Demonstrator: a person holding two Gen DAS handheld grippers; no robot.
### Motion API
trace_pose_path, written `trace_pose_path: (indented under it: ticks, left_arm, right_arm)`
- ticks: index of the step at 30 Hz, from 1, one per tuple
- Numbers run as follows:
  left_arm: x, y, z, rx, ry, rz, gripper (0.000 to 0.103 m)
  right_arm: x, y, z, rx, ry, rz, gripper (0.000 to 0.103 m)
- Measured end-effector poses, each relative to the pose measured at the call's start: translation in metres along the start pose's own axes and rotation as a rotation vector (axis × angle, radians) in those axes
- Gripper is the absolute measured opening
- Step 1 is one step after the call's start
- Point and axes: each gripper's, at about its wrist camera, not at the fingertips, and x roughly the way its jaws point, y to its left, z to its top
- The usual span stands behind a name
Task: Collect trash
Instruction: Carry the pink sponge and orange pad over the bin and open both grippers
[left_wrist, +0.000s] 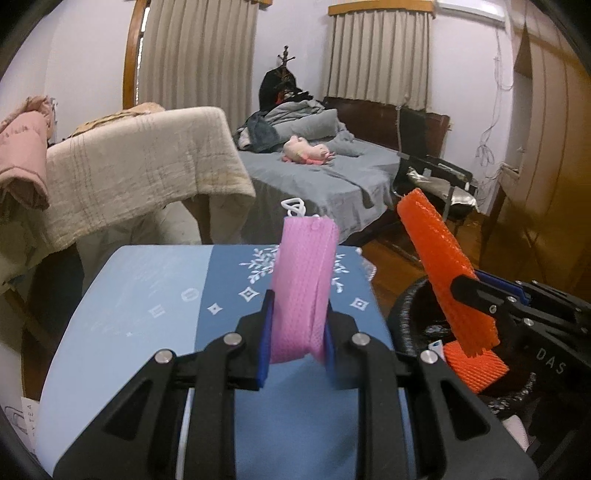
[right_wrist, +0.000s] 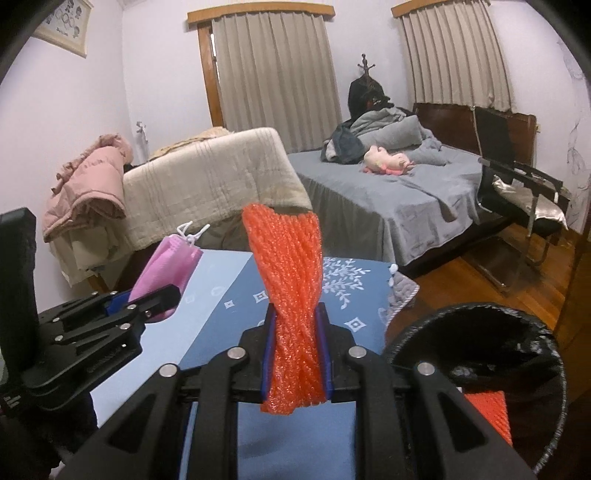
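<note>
Standing over the blue table (right_wrist: 207, 295), both grippers are clamped on foam netting: the left gripper (left_wrist: 298, 343) pinches a pink sleeve (left_wrist: 304, 280), the right gripper (right_wrist: 295, 354) an upright orange sleeve (right_wrist: 288, 288). The black bin (right_wrist: 517, 332) sits down to the right, nearer the right hand.

The trash bin (right_wrist: 480, 369) beside the right gripper is cut off at the edge; another orange net (right_wrist: 491, 413) inside is half hidden
</note>
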Motion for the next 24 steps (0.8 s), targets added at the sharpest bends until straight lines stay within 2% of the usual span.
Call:
trace_pose_path:
  ticks: [15, 24]
  left_arm:
    - [-0.031, -0.058, 0.0, 0.073, -0.049, -0.1, 0.022]
    - [-0.04, -0.083, -0.001, 0.103, -0.061, -0.137, 0.022]
  right_arm:
    - [-0.063, -0.026, -0.005, 0.015, -0.075, -0.082, 0.02]
    - [-0.083, -0.049, -0.014, 0.049, -0.09, -0.131, 0.02]
